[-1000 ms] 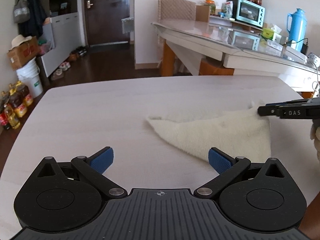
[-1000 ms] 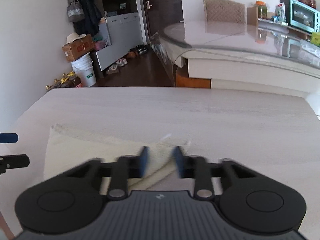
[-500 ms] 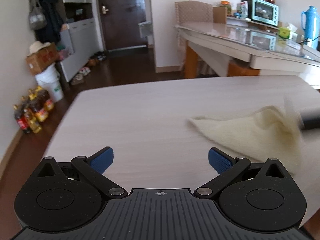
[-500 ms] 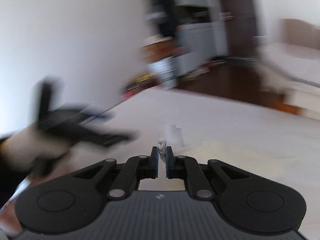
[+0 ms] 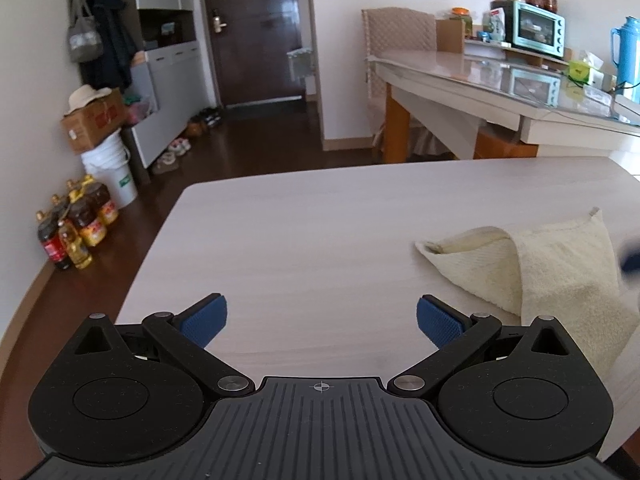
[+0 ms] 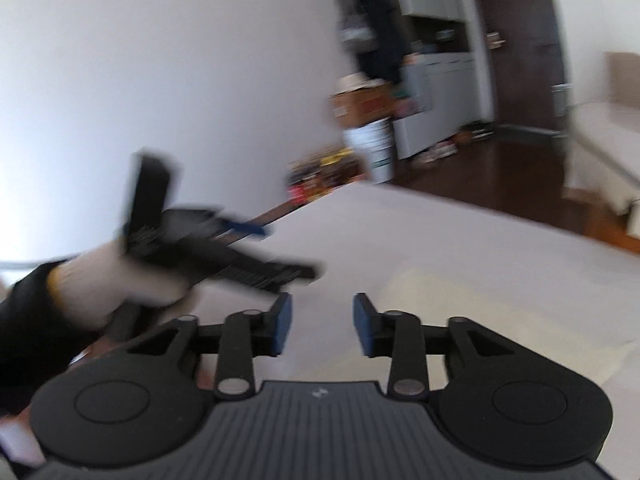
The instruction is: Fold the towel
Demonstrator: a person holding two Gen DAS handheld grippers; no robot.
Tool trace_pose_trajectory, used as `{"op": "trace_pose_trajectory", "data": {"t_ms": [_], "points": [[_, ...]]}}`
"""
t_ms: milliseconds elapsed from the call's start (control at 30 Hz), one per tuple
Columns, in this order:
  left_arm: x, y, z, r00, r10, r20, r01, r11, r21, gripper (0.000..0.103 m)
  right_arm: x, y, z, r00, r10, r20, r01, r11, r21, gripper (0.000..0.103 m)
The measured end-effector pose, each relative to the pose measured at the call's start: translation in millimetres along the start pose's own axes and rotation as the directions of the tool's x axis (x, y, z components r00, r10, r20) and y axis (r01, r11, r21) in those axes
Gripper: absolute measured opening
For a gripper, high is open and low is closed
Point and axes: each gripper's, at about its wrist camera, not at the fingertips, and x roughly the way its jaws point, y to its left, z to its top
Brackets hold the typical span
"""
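A cream towel lies on the pale wooden table at the right of the left wrist view, one corner folded over onto itself. My left gripper hovers over bare tabletop to the towel's left, jaws wide apart and empty. In the blurred right wrist view my right gripper is open with nothing between its blue pads; the towel shows faintly on the table ahead and to the right. The left gripper, held by a gloved hand, appears at the left of that view.
The table's left edge drops to a dark floor with oil bottles, a white bucket and a cardboard box. Beyond stands a glass-topped dining table with a toaster oven and a blue flask.
My right gripper let go of the towel corner, opened and swung left. The corner now lies folded over. My left gripper shifted left, away from the towel, still open.
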Motion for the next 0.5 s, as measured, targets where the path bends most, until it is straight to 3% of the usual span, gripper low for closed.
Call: {"op": "trace_pose_trajectory", "data": {"t_ms": [133, 333, 500], "points": [[8, -2, 6, 0.999, -0.042, 0.007, 0.041, 0.998, 0.039, 0.103, 33, -22, 10, 0.985, -0.157, -0.072, 0.151, 0.986, -0.075, 0.043], [22, -12, 18, 0.997, -0.078, 0.005, 0.077, 0.994, 0.08, 0.103, 73, -51, 0, 0.959, -0.208, -0.191, 0.197, 0.978, -0.074, 0.038], [36, -22, 25, 0.994, -0.111, -0.005, 0.111, 0.988, 0.109, 0.103, 76, -76, -5, 0.951, -0.239, -0.197, 0.229, 0.971, -0.072, 0.039]]}}
